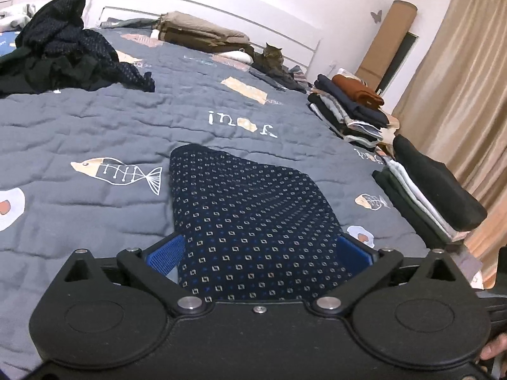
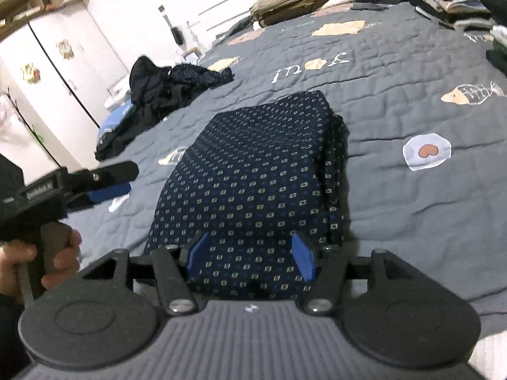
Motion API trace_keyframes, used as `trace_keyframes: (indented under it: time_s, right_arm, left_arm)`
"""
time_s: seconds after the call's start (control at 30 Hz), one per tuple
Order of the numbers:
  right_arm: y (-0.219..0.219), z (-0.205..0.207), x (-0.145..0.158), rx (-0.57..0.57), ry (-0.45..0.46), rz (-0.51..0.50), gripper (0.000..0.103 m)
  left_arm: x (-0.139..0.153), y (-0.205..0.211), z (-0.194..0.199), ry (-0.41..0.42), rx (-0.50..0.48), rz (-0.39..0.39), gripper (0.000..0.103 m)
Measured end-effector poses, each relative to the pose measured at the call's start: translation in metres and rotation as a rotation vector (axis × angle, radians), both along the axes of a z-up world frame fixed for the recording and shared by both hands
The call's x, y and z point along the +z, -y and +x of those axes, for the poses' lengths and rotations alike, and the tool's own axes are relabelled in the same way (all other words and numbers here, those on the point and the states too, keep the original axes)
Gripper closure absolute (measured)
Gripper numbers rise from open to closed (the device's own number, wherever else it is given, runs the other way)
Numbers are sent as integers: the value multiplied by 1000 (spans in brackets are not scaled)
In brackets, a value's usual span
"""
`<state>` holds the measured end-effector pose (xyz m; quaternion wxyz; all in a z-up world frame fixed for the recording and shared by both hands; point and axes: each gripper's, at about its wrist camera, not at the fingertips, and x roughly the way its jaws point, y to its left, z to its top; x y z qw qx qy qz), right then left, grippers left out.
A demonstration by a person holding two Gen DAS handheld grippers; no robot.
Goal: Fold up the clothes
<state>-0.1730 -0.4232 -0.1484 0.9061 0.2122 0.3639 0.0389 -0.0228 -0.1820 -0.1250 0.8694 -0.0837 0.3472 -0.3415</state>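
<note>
Folded garment [image 1: 253, 215] on quilt [image 1: 95, 120] — clothes heap [image 1: 63, 53] behind.

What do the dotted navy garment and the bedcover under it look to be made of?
Dotted navy garment: thin woven fabric, likely cotton or a blend, matte; it drapes softly in flat folded layers. Bedcover: quilted padded cloth, matte grey, with puckered stitch lines and printed fish.

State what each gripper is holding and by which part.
Nothing is held. The left gripper and right gripper both stand open over the near edge of the folded patterned garment, pads apart from it.
</note>
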Motion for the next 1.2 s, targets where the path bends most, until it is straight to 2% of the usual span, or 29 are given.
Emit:
trace_keyframes:
  time_s: [0.1, 0.43, 0.7, 0.97, 1.2]
  right_arm:
    - [-9, -3, 6, 0, -12, -35, 45]
    - [-18, -13, 25, -60, -45, -58, 45]
    - [-21, -15, 47, -88, -56, -61, 45]
    - [-31, -15, 58, -81, -80, -80, 45]
    - [-43, -12, 71, -53, -105, -107, 45]
  left_arm:
    - [5, -4, -7, -2, 2, 20, 0]
    - [26, -7, -33, 1, 19, 152, 0]
    - [41, -10, -49, 8, 15, 204, 0]
    - [55, -12, -59, 52, 31, 306, 0]
    - [62, -19, -60, 5, 27, 361, 0]
